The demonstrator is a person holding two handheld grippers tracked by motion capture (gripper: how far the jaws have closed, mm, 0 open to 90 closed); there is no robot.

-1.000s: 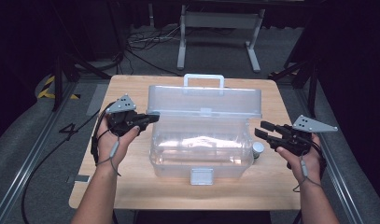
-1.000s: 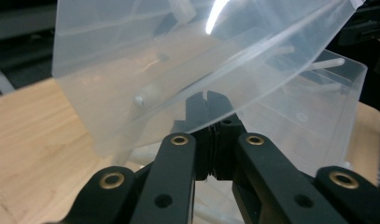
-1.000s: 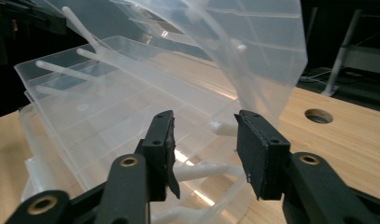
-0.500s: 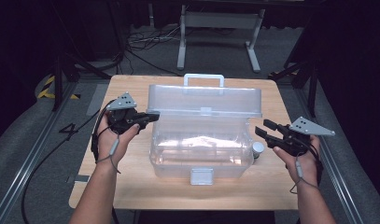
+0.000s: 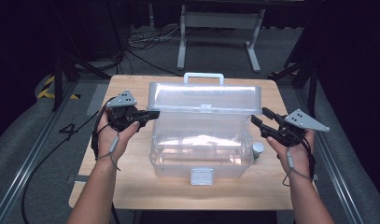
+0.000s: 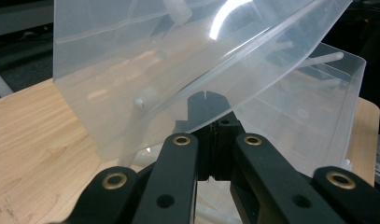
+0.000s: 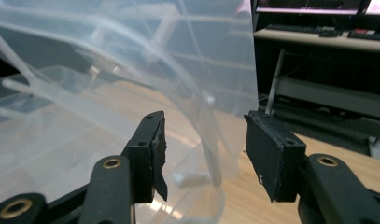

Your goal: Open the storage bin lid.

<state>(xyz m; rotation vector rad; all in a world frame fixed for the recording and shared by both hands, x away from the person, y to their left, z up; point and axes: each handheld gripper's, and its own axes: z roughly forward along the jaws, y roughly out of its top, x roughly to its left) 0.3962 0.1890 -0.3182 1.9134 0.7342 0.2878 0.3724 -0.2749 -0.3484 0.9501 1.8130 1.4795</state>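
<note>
A clear plastic storage box stands in the middle of the wooden table, its lid raised part way. My left gripper is at the lid's left end, jaws shut on the lid's edge; in the left gripper view its tips show dimly through the plastic. My right gripper is at the lid's right end. Its jaws have just been opening. The lid's curved rim runs between the pads without touching them.
A small white-capped jar stands on the table against the box's right side, below my right gripper. The box has a white front latch and a top handle. Dark floor, cables and a metal stand lie beyond the table.
My right gripper's jaws have spread wider around the lid's right end and the hand has shifted slightly. The left gripper and the lid have stayed put.
</note>
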